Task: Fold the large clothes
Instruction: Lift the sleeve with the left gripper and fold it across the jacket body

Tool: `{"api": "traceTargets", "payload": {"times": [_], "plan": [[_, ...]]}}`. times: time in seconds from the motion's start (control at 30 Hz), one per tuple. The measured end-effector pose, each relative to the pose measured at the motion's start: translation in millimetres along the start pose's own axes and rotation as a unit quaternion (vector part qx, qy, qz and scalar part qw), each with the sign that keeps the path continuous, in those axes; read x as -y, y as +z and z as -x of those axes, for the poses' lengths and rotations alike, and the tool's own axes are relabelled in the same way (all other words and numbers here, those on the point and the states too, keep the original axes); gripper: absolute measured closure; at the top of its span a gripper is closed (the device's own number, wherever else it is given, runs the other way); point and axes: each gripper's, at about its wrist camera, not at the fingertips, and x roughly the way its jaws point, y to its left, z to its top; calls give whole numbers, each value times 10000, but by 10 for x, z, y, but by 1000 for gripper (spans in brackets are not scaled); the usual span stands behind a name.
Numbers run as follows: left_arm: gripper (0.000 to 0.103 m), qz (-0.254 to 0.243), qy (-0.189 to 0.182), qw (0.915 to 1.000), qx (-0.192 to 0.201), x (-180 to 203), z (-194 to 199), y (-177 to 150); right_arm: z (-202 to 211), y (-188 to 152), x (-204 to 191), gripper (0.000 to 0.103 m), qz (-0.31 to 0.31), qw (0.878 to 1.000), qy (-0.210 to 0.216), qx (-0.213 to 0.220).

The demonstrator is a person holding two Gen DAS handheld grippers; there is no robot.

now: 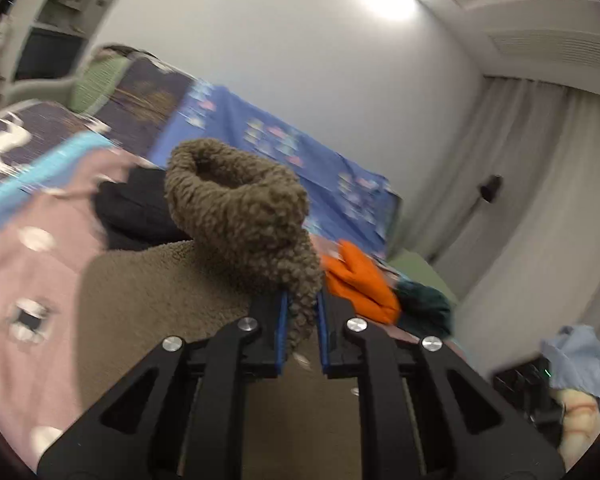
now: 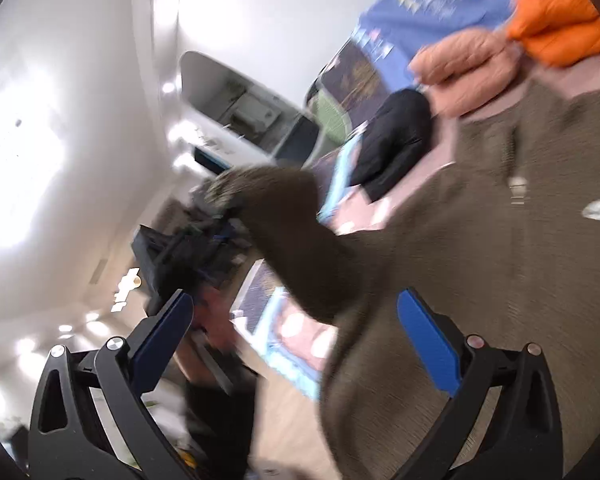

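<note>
While the left gripper (image 1: 302, 320) is pinching the cuff of the shaggy brown fleece jacket (image 1: 240, 216) between nearly closed jaws, the right gripper (image 2: 296, 332) is hovering wide open and empty; the soft, bulky body is sagging onto the bed below, so its other sleeve looks like the next hold.

The brown fleece jacket (image 1: 204, 292) was nubby, curly-piled cloth, matt throughout; its sleeve cuff (image 1: 236, 208), at frame centre, looked coarsest. The left gripper (image 1: 303, 320) had matt black plastic arms, smooth blue pads and shiny metal screw heads. Right of centre, the orange puffer jacket (image 1: 360, 284) was smooth quilted fabric with slight sheen. The pink bedspread (image 1: 28, 264) at left looked soft and matt.
</note>
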Motion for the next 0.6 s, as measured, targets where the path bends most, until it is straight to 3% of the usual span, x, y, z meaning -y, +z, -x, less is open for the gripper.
{"api": "traceTargets", "payload": {"times": [0.1, 0.2, 0.33, 0.43, 0.53, 0.57, 0.6], "plan": [[91, -171, -295, 9983, -471, 373, -539, -471, -9, 182, 167, 1, -252, 9997, 52, 24], [91, -415, -434, 9904, -1243, 558, -1137, -1180, 153, 173, 617, 1, -586, 9957, -693, 204], [89, -392, -445, 9756, -2116, 502, -1585, -1962, 403, 26, 1140, 1, -1244, 9804, -1526, 20], [89, -482, -461, 9741, -2162, 497, -1661, -2123, 492, 3, 1218, 1, -1362, 9804, -1424, -19], [70, -577, -664, 9717, -2191, 521, -1661, -2081, 442, 131, 1107, 1, -1130, 9812, -1558, -154], [63, -578, -734, 9716, -2172, 523, -1663, -2056, 399, 149, 1100, 5, -1062, 9800, -1669, -201], [59, -636, -755, 9711, -2174, 536, -1664, -2051, 372, 175, 1105, 18, -1039, 9763, -1878, -285]]}}
